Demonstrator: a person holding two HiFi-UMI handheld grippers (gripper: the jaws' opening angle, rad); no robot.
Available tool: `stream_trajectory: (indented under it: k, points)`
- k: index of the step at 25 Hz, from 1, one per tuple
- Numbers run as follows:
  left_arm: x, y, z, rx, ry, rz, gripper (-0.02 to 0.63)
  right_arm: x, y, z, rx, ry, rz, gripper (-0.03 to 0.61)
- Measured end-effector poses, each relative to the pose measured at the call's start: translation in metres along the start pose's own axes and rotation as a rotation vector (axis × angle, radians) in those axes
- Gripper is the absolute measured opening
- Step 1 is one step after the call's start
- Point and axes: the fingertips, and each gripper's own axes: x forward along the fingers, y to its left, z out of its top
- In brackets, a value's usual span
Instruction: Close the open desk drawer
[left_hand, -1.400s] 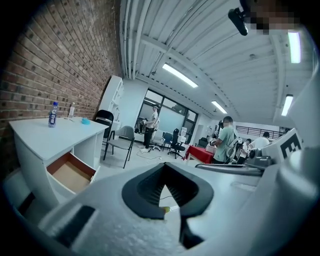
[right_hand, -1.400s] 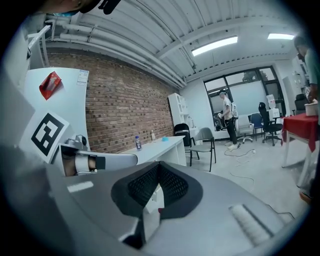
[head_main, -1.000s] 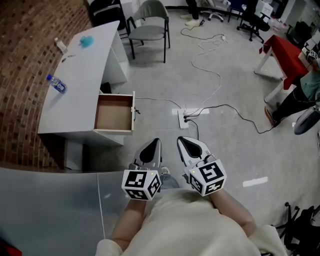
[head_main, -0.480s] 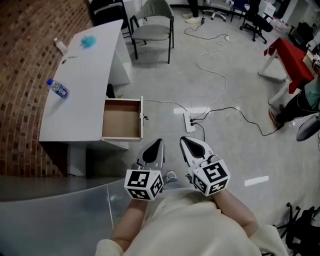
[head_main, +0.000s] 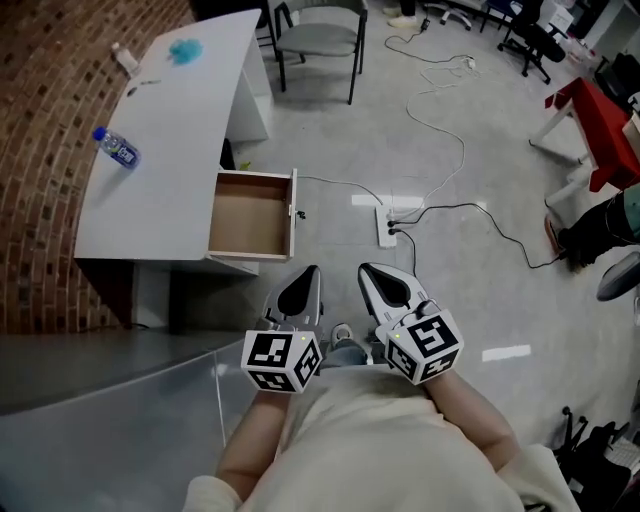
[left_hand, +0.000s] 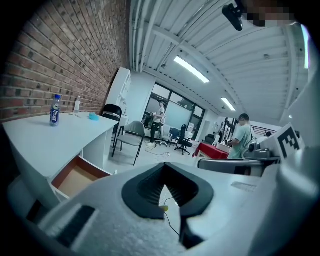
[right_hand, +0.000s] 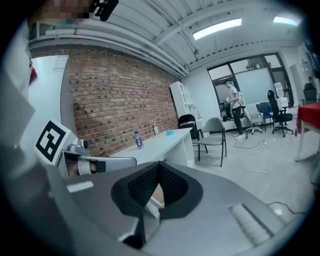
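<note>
Left claw (head_main: 306, 278) and right claw (head_main: 372, 278), both closed up and empty (lower centre), could shove the drawer (head_main: 250, 215) off-centre and jam it crooked.

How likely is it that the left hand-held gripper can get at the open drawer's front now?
Probably yes: only bare floor lies between the left hand-held gripper and the drawer front, though they are apart.

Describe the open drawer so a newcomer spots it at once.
Find the red brick wall, then the long white desk against it. From the desk's near end a shallow drawer juts over the grey floor; its bare brown inside sets it apart from the flat white top beside it.
</note>
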Motion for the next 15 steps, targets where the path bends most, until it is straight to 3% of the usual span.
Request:
stream_trajectory:
  k: [6,15]
  points:
    - [-0.002,0.019,-0.009,-0.036,0.005,0.071,0.006,0.021,0.009,-0.011,0.001,0.057,0.089,0.005]
    - [0.027,0.033,0.002,-0.085,-0.041,0.191,0.006,0.061,-0.015,0.004,-0.019,0.097,0.231,0.005]
